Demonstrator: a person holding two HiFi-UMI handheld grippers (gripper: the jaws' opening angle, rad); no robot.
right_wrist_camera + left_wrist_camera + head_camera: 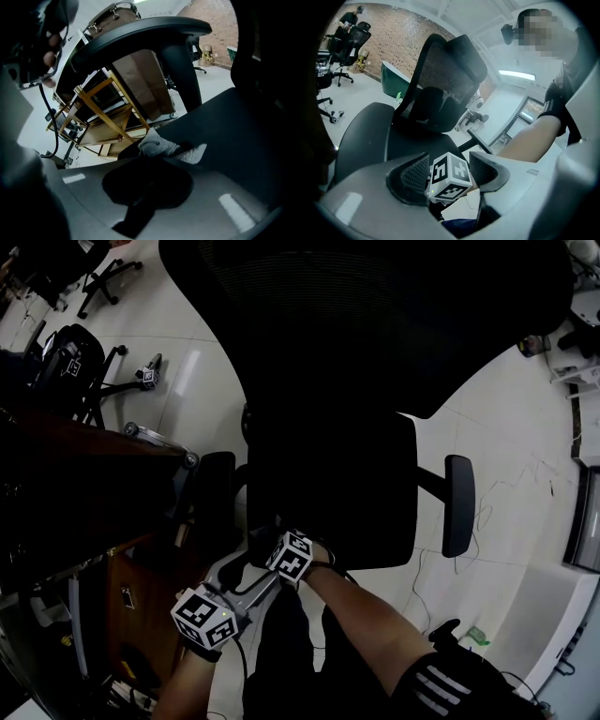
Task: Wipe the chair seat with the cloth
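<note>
Currently the right gripper (155, 151) is clamped on the grey cloth (158, 144), which lies at the edge of the black chair seat (234, 131). Left gripper (449, 169) hangs just beside the right one, jaws wide apart, gripping nothing.

Wooden shelf frame (101, 112), beside a brown cabinet (145, 89). Spare office chair (84, 343), black, on pale tiled floor (506, 456).

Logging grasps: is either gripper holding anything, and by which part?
The right gripper is shut on the cloth, gripping a bunched end of it on the seat. The left gripper is open, with nothing in its jaws.
</note>
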